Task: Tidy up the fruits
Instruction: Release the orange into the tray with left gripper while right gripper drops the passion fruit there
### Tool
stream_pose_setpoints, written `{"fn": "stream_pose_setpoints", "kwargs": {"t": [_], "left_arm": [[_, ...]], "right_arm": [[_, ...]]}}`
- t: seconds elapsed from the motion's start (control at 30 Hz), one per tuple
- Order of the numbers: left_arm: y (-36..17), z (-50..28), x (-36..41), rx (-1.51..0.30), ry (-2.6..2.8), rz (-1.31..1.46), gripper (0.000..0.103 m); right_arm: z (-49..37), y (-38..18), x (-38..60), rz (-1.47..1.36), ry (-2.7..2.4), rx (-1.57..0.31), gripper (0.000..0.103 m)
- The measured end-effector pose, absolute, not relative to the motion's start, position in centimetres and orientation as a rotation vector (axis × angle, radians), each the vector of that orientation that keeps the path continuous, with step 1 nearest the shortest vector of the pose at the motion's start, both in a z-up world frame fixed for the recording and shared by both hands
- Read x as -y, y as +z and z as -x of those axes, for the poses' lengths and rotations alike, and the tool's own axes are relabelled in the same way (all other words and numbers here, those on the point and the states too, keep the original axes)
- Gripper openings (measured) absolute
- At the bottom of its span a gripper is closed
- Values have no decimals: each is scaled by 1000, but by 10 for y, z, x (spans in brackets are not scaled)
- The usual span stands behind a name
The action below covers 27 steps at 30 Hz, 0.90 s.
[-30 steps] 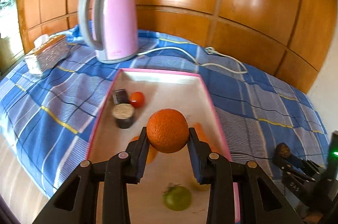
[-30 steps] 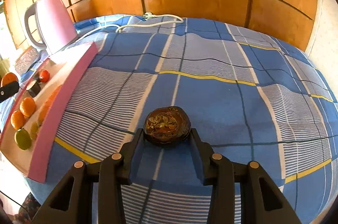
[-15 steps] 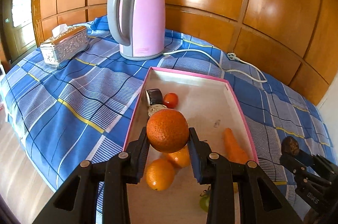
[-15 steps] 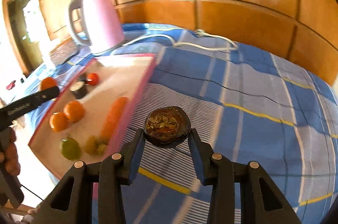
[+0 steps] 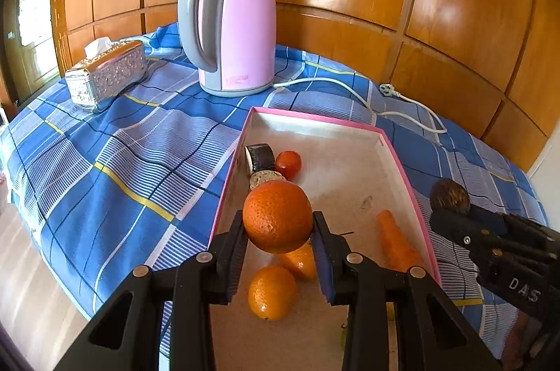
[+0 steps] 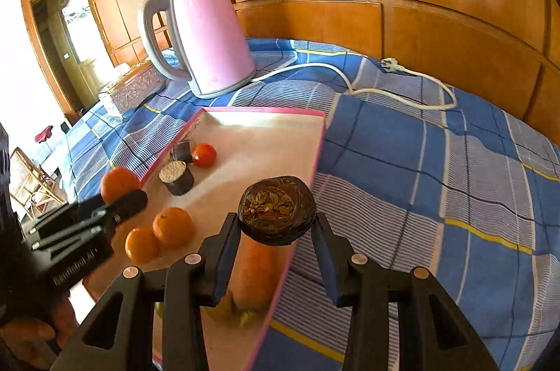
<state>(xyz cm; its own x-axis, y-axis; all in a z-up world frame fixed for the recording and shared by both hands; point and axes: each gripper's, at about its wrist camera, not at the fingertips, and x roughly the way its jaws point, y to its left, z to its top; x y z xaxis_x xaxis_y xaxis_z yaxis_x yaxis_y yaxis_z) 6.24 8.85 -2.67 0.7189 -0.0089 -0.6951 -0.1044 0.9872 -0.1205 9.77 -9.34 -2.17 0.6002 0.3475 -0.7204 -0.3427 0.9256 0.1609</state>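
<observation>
Tray is the ref here: shallow pink-rimmed cardboard tray [image 5: 316, 120] on blue checked cloth. Left gripper [image 5: 278, 236] fingers clamped on round orange mandarin [image 5: 277, 216], held above tray's near-left part, over two loose mandarins [image 5: 272, 292] lying inside. Right gripper [image 6: 276, 231] clamped on dark brown wrinkled round fruit [image 6: 277, 209], hovering over tray's right rim w/ the orange carrot [image 6: 252, 276] below, long axis along that rim. Both loads look set to go down; left is further inside.

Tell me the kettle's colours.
Pink body, grey handle and base on the kettle; clearest in the left wrist view.
</observation>
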Motion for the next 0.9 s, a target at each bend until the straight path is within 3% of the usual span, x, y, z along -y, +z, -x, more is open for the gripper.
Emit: {"fn": "stream_pose_setpoints", "kwargs": {"t": [0.73,0.9], "left_arm": [[-33,-92,-90,-798,-21,200,36],[-35,-91,-89,-801,-15,203,45]], "right_arm": [[-134,-37,54,52,430,-909,43],[-141,-45,53,39,422,-947,43]]}}
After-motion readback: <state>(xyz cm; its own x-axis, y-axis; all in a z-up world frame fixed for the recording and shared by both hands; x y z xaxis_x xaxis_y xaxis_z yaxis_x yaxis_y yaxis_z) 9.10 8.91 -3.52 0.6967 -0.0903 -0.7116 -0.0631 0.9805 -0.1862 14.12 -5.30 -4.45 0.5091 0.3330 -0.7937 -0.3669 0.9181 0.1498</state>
